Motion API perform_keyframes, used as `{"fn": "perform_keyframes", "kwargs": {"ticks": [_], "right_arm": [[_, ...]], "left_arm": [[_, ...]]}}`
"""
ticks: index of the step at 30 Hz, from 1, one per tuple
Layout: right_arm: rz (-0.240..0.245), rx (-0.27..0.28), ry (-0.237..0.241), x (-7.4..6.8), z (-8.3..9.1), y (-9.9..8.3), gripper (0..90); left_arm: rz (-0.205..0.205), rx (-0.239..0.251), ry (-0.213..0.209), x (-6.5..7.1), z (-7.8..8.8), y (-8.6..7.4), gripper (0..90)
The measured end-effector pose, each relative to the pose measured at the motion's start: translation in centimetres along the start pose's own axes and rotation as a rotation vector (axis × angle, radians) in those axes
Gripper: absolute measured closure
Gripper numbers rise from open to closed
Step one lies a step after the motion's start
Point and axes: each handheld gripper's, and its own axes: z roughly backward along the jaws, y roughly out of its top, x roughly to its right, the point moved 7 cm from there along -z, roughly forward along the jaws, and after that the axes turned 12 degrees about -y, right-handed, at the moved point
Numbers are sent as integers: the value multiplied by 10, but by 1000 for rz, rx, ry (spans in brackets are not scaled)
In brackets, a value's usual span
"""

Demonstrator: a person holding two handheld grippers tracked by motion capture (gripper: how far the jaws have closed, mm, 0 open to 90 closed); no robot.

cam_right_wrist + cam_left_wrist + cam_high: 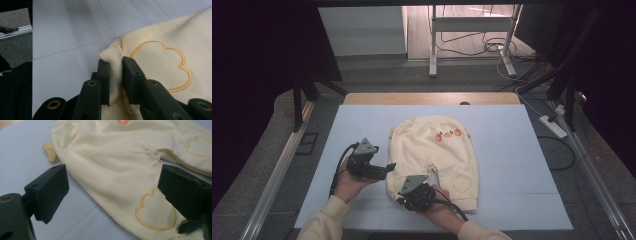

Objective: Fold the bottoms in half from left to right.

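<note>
Pale yellow baby pants point(437, 152) with an orange duck face point(448, 134) lie flat on the light blue mat point(357, 125). My right gripper point(404, 194) is at the near left leg's end, and in the right gripper view it point(115, 65) is shut on the ribbed cuff point(110, 53), beside an embroidered heart point(162, 65). My left gripper point(388, 168) hovers at the pants' left edge. In the left gripper view it point(113, 187) stands open, with the pant leg point(112, 165) and its heart outline point(155, 212) lying between the wide-set jaws.
The mat covers a wooden table point(432, 98). Metal rails point(274, 177) run along both sides. On the floor beyond are a stand's legs point(432, 50), cables and a power strip point(553, 126). A small yellow tab point(50, 151) sticks out from the pants' waist.
</note>
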Motion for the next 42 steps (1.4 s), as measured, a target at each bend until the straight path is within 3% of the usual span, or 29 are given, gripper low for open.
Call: {"fn": "perform_keyframes", "kwargs": {"ticks": [7, 12, 32, 42], "right_arm": [[-6, 1, 0, 0, 0, 0, 761], [-3, 1, -4, -1, 0, -1, 761], [0, 2, -5, -1, 0, -1, 758], [2, 9, -5, -1, 0, -1, 756]], "left_arm": [[16, -1, -21, -7, -8, 10, 99], [17, -18, -4, -15, -13, 17, 103], [88, -10, -29, -44, -30, 31, 142], [95, -22, -18, -54, -37, 39, 144]]}}
